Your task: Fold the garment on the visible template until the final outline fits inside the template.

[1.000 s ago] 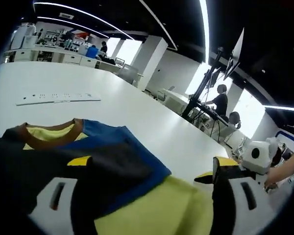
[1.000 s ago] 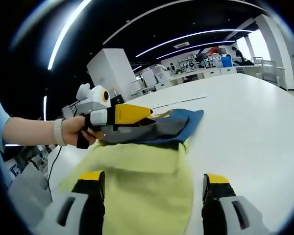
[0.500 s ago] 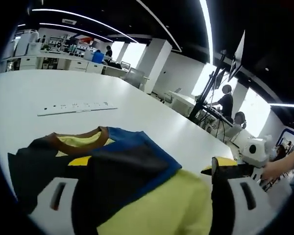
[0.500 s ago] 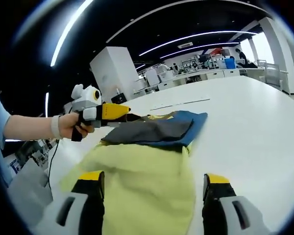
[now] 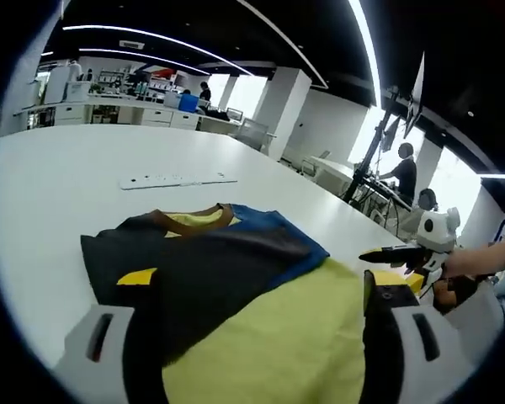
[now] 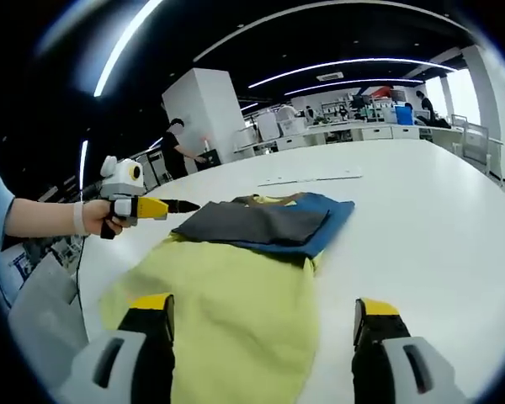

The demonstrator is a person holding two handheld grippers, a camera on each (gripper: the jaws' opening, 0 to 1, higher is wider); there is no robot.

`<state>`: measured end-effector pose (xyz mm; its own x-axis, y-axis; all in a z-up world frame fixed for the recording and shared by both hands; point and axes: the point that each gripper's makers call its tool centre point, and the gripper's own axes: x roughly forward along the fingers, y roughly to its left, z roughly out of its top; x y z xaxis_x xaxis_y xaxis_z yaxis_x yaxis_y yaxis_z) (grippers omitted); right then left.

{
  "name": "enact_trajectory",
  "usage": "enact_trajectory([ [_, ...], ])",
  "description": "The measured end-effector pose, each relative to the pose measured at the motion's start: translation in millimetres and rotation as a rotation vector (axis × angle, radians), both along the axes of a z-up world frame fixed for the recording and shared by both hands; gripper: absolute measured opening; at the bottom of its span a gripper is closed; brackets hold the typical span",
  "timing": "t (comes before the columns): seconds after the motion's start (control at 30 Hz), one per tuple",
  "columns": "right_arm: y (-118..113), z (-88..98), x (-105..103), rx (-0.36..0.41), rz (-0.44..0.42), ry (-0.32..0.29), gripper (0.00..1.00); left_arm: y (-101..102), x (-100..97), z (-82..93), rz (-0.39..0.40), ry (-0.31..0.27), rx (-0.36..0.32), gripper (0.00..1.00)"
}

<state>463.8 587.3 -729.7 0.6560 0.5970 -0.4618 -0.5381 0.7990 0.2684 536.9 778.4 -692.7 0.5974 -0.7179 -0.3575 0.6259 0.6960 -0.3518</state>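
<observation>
**A:** Right gripper view has your garment [image 6: 236, 286] lying flat on the white tabletop [image 6: 421, 219], yellow-green body toward you, and the dark sleeve with the blue part [image 6: 265, 225] folded over at the collar end. Your right gripper [image 6: 263, 320] has its jaws spread wide over the near hem with nothing between them. The left gripper [image 6: 151, 207] sits off to the side of the shirt, clear of the cloth, jaws looking closed with nothing in them.

**B:** Agreed. From the left gripper view, though, the left gripper [image 5: 265, 290] has its jaws well apart over the fabric, so honestly you can't tell its state for sure. The brown collar [image 5: 189, 220] is peeking out at the far end, and the right gripper [image 5: 404, 252] hovers just past the yellow edge.

**A:** Progress-wise, I'd say you've got one sleeve fold in and that's about it. The long body isn't folded up yet.

**B:** Can't make out any template outline under the shirt either, so no way to judge the fit. The white strip [image 5: 178, 179] beyond it lies well apart.
</observation>
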Motion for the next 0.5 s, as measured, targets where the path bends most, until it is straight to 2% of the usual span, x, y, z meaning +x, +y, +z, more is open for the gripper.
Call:
enact_trajectory([
  [0.2,2.4,4.9,-3.5,-0.01,0.026,-0.009,0.88,27.4,-20.8,1.8,0.041,-0.005,0.004,0.95],
  [0.5,-4.2,8.7,-10.3,-0.031,0.045,-0.012,0.87,53.6,-54.4,-2.3,0.062,-0.01,0.038,0.95],
])
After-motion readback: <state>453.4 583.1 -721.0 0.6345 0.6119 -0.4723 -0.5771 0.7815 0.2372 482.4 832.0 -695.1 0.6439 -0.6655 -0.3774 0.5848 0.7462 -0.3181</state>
